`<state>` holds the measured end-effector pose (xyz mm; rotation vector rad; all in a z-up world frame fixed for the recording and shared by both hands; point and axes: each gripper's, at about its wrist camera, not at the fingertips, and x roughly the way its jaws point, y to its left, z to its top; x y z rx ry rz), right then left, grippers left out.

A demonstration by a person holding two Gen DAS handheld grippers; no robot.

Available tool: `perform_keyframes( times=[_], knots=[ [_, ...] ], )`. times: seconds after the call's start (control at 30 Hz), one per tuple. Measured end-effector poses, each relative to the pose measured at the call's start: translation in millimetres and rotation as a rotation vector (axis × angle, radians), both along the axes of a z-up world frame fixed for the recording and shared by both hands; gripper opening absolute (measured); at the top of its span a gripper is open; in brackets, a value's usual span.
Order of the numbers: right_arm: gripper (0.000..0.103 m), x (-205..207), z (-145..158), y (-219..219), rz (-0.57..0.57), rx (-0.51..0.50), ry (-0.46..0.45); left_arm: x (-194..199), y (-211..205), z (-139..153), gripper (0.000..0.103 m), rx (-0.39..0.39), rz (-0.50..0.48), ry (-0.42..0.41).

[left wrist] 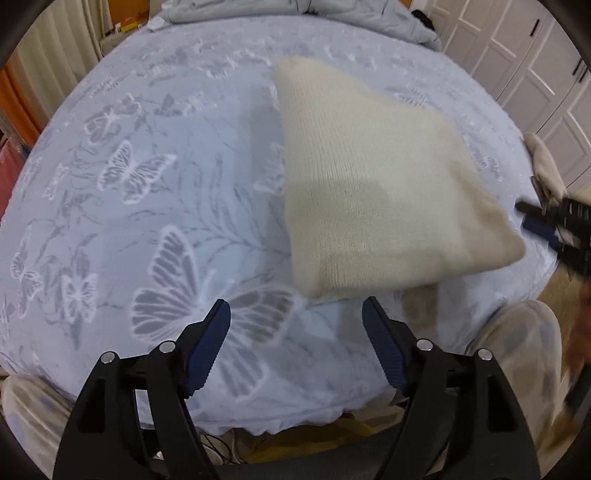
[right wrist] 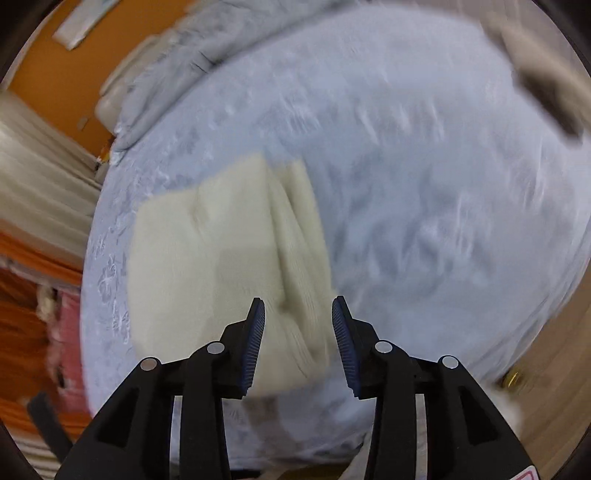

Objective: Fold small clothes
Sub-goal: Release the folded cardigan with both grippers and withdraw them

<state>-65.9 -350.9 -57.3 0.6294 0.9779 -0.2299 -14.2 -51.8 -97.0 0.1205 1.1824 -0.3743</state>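
Note:
A cream knitted garment (left wrist: 369, 184) lies folded flat on the pale blue butterfly bedsheet (left wrist: 147, 166). My left gripper (left wrist: 295, 302) hovers open just short of the garment's near edge, with nothing between its blue pads. At the right edge of the left wrist view the right gripper (left wrist: 546, 225) shows blurred beside the garment's right corner. In the right wrist view the garment (right wrist: 207, 251) fills the left half, creased along its right side. My right gripper (right wrist: 298, 300) stands open over the near corner; the knit lies between the fingers, but the pads do not press on it.
A grey duvet (left wrist: 332, 14) is bunched at the bed's far end. White wardrobe doors (left wrist: 517, 55) stand beyond the right side. Another beige cloth (left wrist: 543, 162) lies at the bed's right edge. The person's light trouser legs (left wrist: 517, 350) are against the near edge.

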Motion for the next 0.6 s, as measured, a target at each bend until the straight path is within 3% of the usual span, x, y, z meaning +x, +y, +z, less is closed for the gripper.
perform_keyframes(
  times=[0.1, 0.13, 0.17, 0.23, 0.33, 0.37, 0.47, 0.53, 0.6],
  knots=[
    [0.031, 25.0, 19.2, 0.7, 0.063, -0.006, -0.082, -2.5, 10.3, 5.9, 0.073, 0.007, 0.019, -0.006],
    [0.011, 38.8, 21.8, 5.0, 0.095, -0.016, -0.093, -2.9, 13.6, 7.8, 0.073, -0.005, 0.029, 0.000],
    [0.000, 51.7, 18.6, 8.1, 0.118, -0.029, -0.085, -3.2, 15.4, 9.4, 0.073, -0.012, 0.037, 0.004],
    [0.000, 78.7, -2.1, 13.1, 0.145, -0.023, -0.036, -4.6, 17.5, 12.7, 0.074, -0.013, 0.043, 0.002],
    [0.000, 110.9, -72.3, 18.4, 0.177, -0.056, 0.202, -7.3, 18.4, 19.6, 0.074, 0.001, 0.036, -0.028],
    [0.000, 108.9, -79.5, 13.7, 0.169, -0.038, 0.187, -7.8, 16.9, 21.5, 0.074, 0.006, 0.028, -0.038],
    [0.000, 102.6, -38.2, 15.0, 0.106, -0.013, 0.128, -9.4, 12.6, 24.4, 0.075, 0.035, 0.006, -0.058],
    [0.000, 102.8, -4.4, 37.0, 0.185, -0.007, 0.018, -8.9, 10.5, 24.3, 0.083, 0.043, -0.002, -0.069],
    [0.000, 111.6, 18.3, 65.0, 0.284, -0.013, -0.031, -8.6, 7.4, 22.5, 0.084, 0.031, -0.007, -0.066]
  ],
)
